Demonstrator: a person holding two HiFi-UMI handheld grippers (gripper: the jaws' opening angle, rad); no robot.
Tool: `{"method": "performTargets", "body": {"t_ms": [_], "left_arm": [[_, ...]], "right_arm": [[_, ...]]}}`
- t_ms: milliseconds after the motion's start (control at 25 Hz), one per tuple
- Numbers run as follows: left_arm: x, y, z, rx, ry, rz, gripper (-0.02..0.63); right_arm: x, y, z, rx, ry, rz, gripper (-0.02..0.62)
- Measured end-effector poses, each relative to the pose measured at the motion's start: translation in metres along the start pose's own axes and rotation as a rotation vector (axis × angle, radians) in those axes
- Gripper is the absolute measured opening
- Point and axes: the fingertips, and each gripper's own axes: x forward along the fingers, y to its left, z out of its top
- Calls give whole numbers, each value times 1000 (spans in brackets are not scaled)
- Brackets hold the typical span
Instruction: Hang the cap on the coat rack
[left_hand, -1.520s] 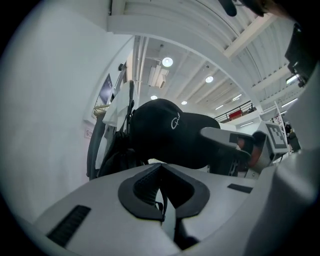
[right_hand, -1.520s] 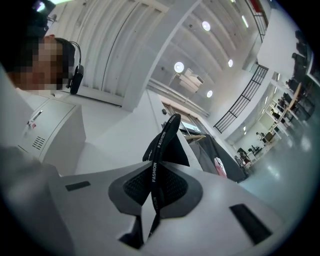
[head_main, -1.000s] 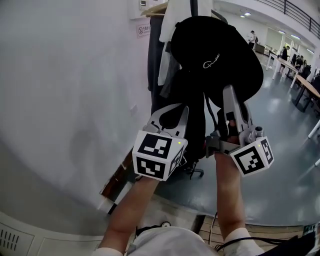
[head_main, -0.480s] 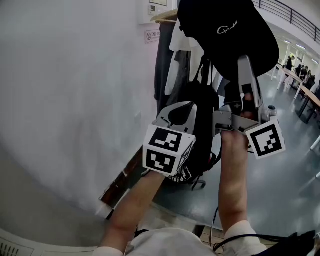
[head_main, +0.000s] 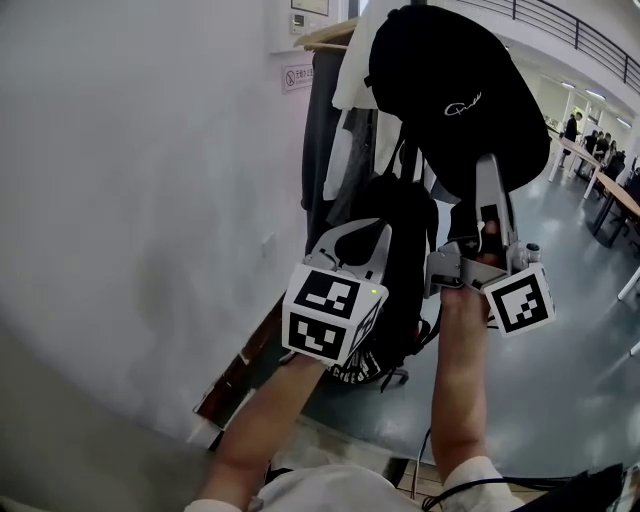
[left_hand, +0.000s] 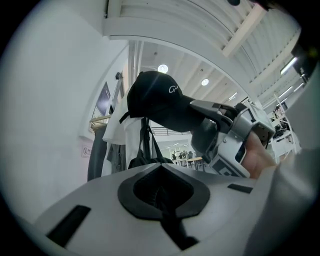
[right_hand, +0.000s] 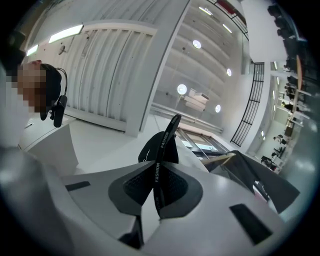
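The cap (head_main: 455, 95) is pinched between the jaws of the right gripper (head_main: 487, 165) and sits above it, before the top of the coat rack (head_main: 330, 35) by the wall (head_main: 130, 180). The left gripper (head_main: 362, 228) lies lower left of the cap, apart from it, before a bag (head_main: 405, 240) hanging on the rack.

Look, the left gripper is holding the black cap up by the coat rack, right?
No, the right gripper holds the black cap up by the coat rack. The right gripper view shows its jaws pinching the cap's edge; the left gripper is shut on nothing.
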Motion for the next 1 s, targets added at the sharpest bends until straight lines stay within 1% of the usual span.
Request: {"method": "performTargets", "body": {"t_ms": [120,240,440,600,720,840,1000], "left_arm": [[4,-5,0,-9,-7,-18,3],[7,-11,-1,-9,-6,-33,3],[0,-21,-12,-32,11,-34,3],[-5,-24,-23,-48,26,-28,3],[-9,-30,-28,-57,37,-30,3],[-13,-32,-32,-66,52,-28,3],[-18,-40,-36,-78,66,-26,3]], "right_arm": [[-18,-13,-15,56,23,-33,21],[-33,-23,-27,85,45,-63,21],[-67,-32,-42,141,73,-119,21],[-89,-35,-52,220,73,-134,21],[-103,-43,-62,281,82,-160,23],[-111,-42,-68,288,92,-174,23],[-116,-29,-68,281,106,-151,25]]}}
